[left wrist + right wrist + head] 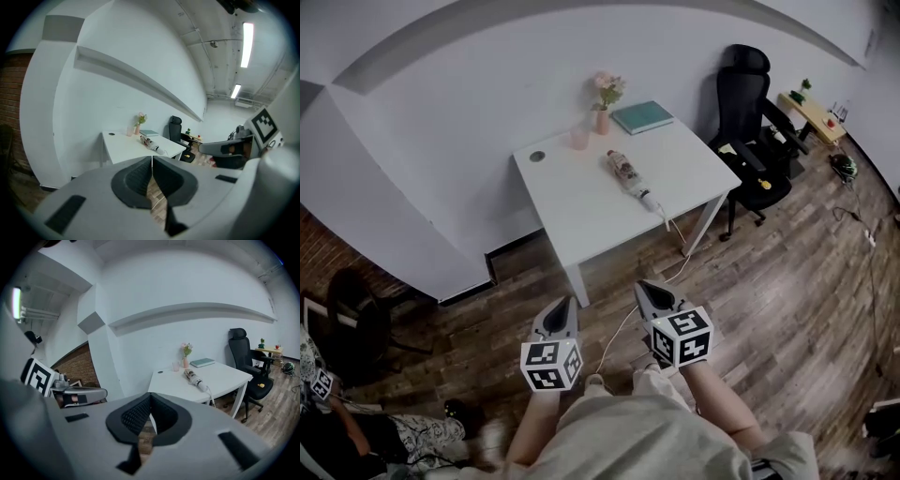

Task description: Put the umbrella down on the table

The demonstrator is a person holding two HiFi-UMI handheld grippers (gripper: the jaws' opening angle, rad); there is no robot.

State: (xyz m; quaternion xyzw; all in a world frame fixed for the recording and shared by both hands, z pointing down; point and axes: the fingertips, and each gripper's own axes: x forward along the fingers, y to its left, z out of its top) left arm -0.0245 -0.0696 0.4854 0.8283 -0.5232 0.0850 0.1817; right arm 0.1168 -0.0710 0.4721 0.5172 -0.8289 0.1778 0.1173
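White-handled umbrella [630, 176] well beyond closed jaws

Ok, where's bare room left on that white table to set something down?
The widest free patch on the table lies between the umbrella and the left edge, toward the near corner. A smaller one sits right of the umbrella, in front of the book. The back edge is crowded: cup, vase, book.
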